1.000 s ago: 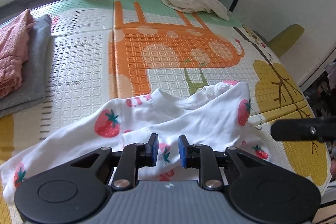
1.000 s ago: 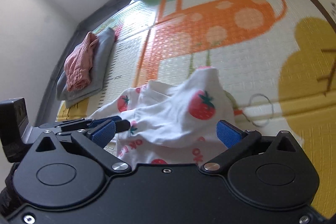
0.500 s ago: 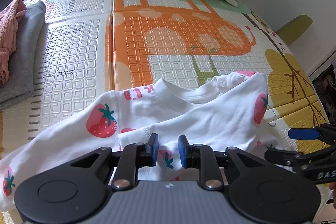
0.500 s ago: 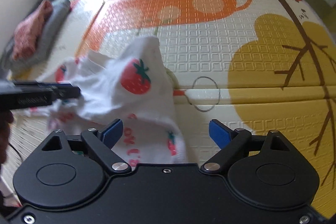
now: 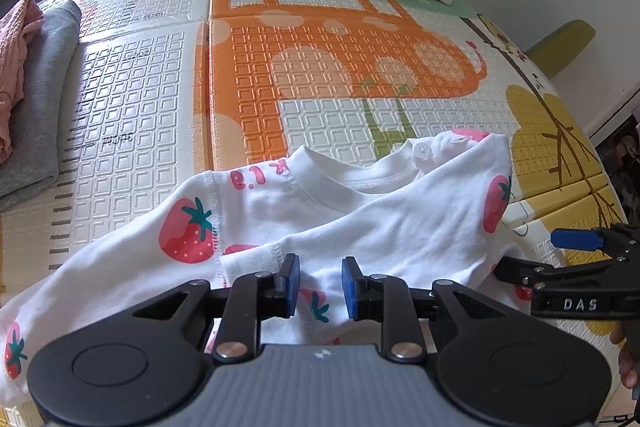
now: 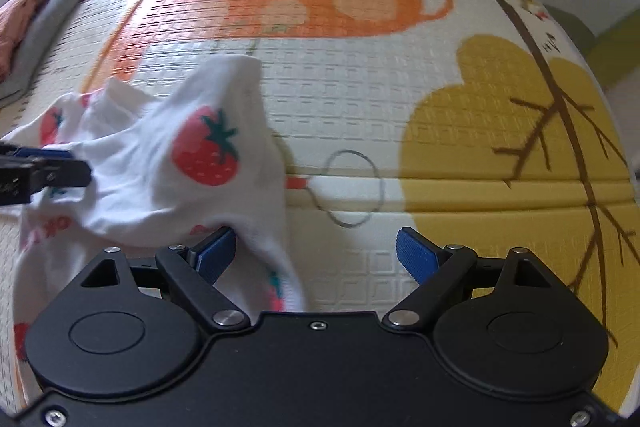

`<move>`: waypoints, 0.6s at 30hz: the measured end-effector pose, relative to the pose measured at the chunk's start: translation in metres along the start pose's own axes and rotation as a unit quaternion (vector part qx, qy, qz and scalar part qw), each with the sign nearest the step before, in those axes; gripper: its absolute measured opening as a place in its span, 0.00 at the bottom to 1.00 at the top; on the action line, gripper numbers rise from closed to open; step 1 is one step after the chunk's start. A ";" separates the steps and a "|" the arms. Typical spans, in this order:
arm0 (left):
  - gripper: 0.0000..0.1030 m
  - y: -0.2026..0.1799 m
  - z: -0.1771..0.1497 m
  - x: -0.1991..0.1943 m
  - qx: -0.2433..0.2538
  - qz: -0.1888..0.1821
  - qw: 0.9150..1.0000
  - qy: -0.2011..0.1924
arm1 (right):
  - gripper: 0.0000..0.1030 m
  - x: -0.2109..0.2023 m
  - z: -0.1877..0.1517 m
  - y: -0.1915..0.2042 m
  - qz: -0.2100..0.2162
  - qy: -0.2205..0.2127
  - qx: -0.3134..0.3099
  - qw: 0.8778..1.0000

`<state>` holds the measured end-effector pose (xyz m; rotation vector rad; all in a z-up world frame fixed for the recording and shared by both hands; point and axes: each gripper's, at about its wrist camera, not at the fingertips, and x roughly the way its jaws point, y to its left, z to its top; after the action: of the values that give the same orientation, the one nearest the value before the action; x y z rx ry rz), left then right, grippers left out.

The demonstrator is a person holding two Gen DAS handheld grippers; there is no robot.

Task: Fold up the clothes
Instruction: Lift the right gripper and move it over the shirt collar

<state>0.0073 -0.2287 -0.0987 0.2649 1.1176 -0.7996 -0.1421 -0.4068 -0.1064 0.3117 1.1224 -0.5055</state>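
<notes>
The play mat (image 5: 352,75) fills more of both views than a second ago: I have tipped both tools further down toward it, and the bottles and far wall have slid out of the top of the left view. For the fold, that puts me low over the cloth rather than carrying it.

The strawberry shirt (image 5: 360,223) lies crumpled on the near part of the mat, neckline toward the orange print. Its raised hump, high in my right view a second ago, now sags lower and leftward, so the garment is settling onto the mat. It is not yet flat, and no fold is made.

My right gripper (image 6: 316,255) stands wide, slightly narrower than a second ago; the shirt's right edge hangs against its left pad but nothing is pinched, so that side is free. I judge this the regrasp point: I need a fresh corner.

My left gripper (image 5: 320,287) is narrowed, with a small gap between its pads. Shirt fabric shows through the gap; whether it is gripped I cannot tell.
</notes>
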 end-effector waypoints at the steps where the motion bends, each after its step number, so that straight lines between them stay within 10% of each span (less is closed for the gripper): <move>1: 0.25 0.000 0.000 0.000 0.000 0.000 1.000 0.001 | 0.84 0.001 -0.001 -0.004 -0.001 0.002 0.012 1.000; 11: 0.25 0.001 -0.001 0.001 -0.002 0.002 1.000 0.004 | 0.85 0.001 -0.008 -0.032 -0.017 0.014 0.083 0.996; 18: 0.28 0.000 0.001 -0.003 -0.005 -0.002 1.000 0.002 | 0.78 -0.029 0.005 -0.034 0.059 -0.043 0.106 0.992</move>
<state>0.0076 -0.2281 -0.0959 0.2556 1.1271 -0.7970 -0.1664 -0.4312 -0.0776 0.5343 0.9613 -0.5292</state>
